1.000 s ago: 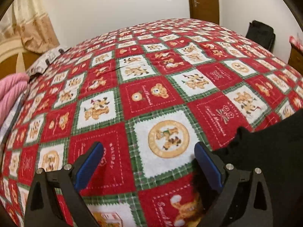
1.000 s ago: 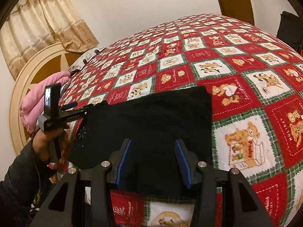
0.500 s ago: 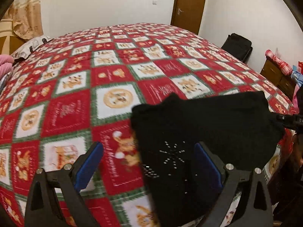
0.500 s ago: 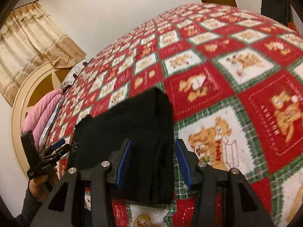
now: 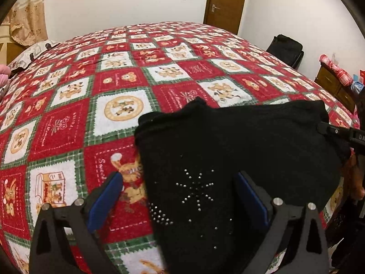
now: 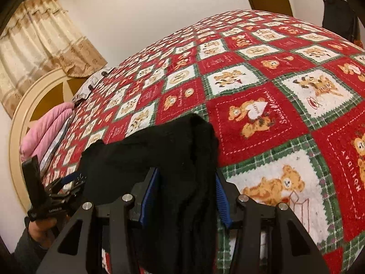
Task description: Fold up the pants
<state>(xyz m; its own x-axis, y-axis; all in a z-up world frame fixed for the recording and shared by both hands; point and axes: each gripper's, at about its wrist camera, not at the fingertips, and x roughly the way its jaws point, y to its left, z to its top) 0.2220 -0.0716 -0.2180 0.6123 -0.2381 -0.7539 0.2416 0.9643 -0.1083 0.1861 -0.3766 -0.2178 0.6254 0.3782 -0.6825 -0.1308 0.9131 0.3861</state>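
Note:
The black pants, folded into a thick bundle with a rhinestone star pattern, lie on the near part of the bed. My left gripper is open, its blue pads wide apart over the pants' left edge, holding nothing. In the right wrist view the pants run between my right gripper's blue pads; the jaws stand part open around the stacked folds, not pressed shut. The left gripper shows at that view's lower left, by the pants' far end.
A red, white and green bear-print blanket covers the bed. A pink pillow and round headboard are at the left. A black bag, a wooden dresser and a door stand beyond the bed.
The left gripper swung right from bare blanket to sit over the pants. The right gripper moved in along the pants' right edge, so the folds now lie between its pads.

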